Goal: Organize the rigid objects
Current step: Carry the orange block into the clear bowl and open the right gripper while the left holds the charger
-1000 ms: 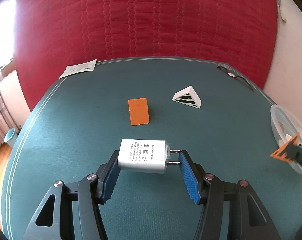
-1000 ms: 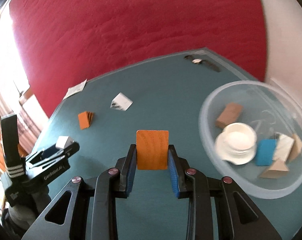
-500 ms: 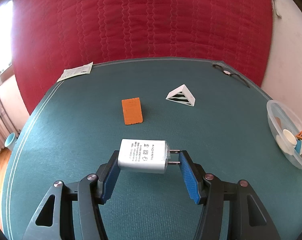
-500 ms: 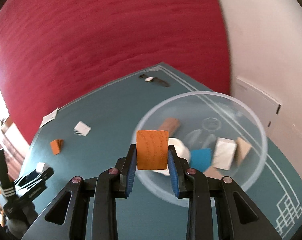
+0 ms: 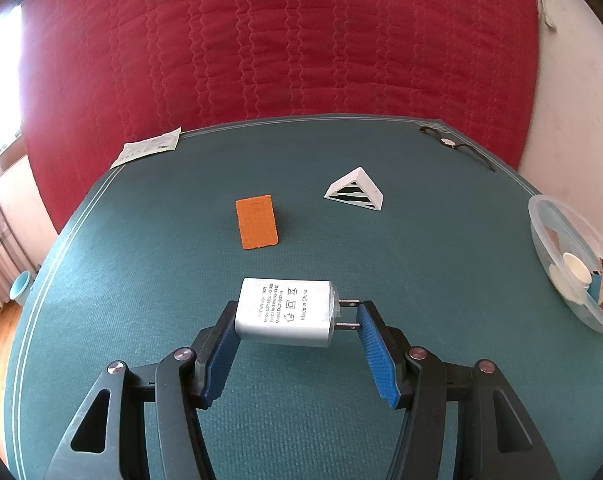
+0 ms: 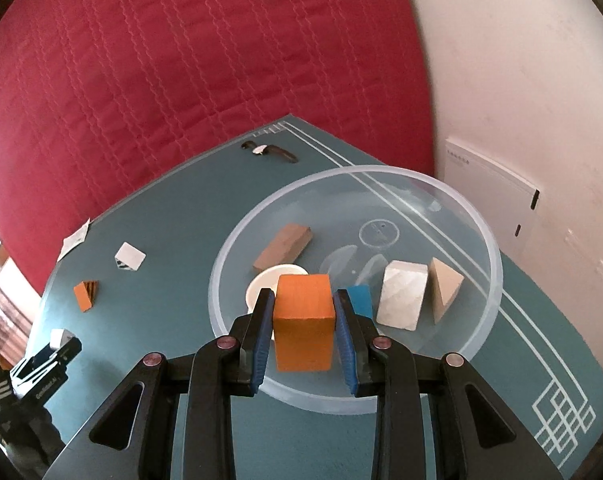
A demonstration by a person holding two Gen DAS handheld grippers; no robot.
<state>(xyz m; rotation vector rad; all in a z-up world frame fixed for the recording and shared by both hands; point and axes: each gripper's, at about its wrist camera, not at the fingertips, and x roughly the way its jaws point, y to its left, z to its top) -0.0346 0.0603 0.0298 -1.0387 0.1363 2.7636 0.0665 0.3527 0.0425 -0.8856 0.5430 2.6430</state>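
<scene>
My left gripper (image 5: pixel 295 318) is shut on a white power adapter (image 5: pixel 287 312) and holds it above the green table. An orange wedge block (image 5: pixel 257 222) and a white striped triangular block (image 5: pixel 355 190) lie beyond it. My right gripper (image 6: pixel 303 310) is shut on an orange wooden block (image 6: pixel 304 320) and holds it over the near side of the clear plastic bowl (image 6: pixel 489 248). The bowl holds a brown block (image 6: pixel 283 246), a white cup (image 6: pixel 267 282), a blue block (image 6: pixel 359 298), a pale block (image 6: pixel 403 294) and a tan wedge (image 6: pixel 445 290). The bowl also shows in the left wrist view (image 5: pixel 541 216).
A wristwatch (image 5: pixel 455 146) lies at the table's far right corner and a paper leaflet (image 5: pixel 149 150) at the far left corner. A red quilted wall (image 5: pixel 281 40) stands behind the table. A white box (image 6: pixel 489 192) leans on the wall right of the bowl.
My right gripper has carried the orange block from left of the bowl to above the bowl and tipped downward. My left gripper keeps the adapter, its view shifting slightly right.
</scene>
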